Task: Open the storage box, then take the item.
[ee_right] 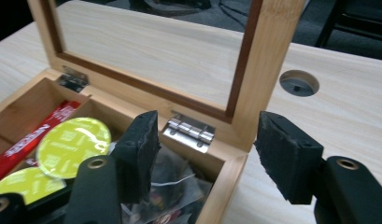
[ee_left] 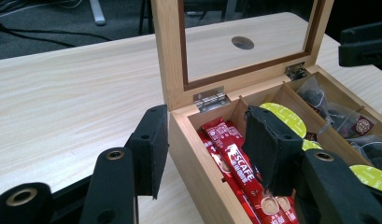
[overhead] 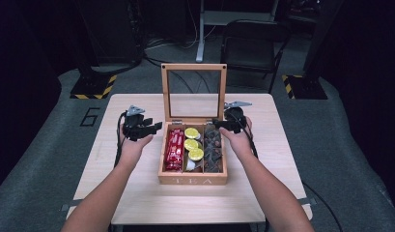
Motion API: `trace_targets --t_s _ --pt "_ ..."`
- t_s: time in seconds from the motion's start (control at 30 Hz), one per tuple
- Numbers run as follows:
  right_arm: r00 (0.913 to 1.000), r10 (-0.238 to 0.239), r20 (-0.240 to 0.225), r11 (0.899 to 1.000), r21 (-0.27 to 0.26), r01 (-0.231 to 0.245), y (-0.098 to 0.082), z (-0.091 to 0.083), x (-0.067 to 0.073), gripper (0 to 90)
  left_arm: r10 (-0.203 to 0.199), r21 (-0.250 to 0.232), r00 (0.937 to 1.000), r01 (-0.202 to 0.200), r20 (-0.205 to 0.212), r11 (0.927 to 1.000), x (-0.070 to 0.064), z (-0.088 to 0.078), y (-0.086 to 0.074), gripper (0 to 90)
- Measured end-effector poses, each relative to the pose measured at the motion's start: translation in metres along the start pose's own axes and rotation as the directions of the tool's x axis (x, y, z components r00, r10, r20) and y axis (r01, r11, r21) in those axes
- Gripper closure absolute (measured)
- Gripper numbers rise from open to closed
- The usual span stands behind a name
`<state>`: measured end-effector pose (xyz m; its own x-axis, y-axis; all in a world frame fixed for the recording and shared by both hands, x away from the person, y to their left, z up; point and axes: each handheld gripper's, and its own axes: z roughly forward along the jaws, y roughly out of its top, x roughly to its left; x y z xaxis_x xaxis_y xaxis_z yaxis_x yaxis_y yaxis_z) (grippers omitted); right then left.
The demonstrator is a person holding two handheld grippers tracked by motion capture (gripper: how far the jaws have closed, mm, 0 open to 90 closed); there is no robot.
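Observation:
An open wooden tea box (overhead: 192, 180) sits mid-table, its glass lid (overhead: 193, 67) standing upright. It holds red coffee sticks (overhead: 175, 150) on the left, yellow-lidded pods (overhead: 191, 143) in the middle and dark tea bags (overhead: 213, 147) on the right. My left gripper (overhead: 154, 128) is open at the back left corner. In the left gripper view, the left gripper (ee_left: 206, 121) straddles the box's left wall, one jaw over the red sticks (ee_left: 235, 158). My right gripper (overhead: 217, 124) is open. In its own view, the right gripper (ee_right: 208, 126) straddles the right wall beside the hinge (ee_right: 188, 130), one jaw over the tea bags (ee_right: 174, 182).
The light wooden table (overhead: 137, 193) has a round cable hole (ee_right: 298, 83) behind the box. A black chair (overhead: 250, 43) and a desk leg (overhead: 201, 29) stand on the grey floor beyond the table.

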<state>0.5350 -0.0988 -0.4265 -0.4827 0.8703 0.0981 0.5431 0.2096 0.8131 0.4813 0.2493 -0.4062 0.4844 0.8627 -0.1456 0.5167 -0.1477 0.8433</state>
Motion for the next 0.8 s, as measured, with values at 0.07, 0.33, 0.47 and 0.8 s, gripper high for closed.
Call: trace_targets --t_s 0.07,0.33,0.47,0.8 --pt "0.9997 0.001 -0.024 1.000 0.002 -0.001 -0.001 -0.002 0.001 37.1 0.010 0.009 0.9999 -0.010 0.013 0.9999 -0.001 -0.001 -0.002 50.0" --pt "0.9991 0.013 -0.041 1.000 -0.005 -0.013 -0.001 -0.009 0.006 36.7 -0.002 0.011 0.9994 0.002 0.034 0.9999 0.000 -0.014 -0.013 50.0" --pt "0.9988 0.004 -0.048 1.000 -0.009 -0.005 0.001 -0.016 0.008 36.7 -0.004 -0.007 0.9992 0.004 0.039 1.0000 -0.003 -0.020 -0.011 49.5" --pt "0.9965 -0.008 -0.083 1.000 -0.021 0.006 0.001 -0.028 0.016 36.7 -0.010 0.003 0.9998 0.010 0.016 0.9999 0.002 -0.027 -0.013 49.0"
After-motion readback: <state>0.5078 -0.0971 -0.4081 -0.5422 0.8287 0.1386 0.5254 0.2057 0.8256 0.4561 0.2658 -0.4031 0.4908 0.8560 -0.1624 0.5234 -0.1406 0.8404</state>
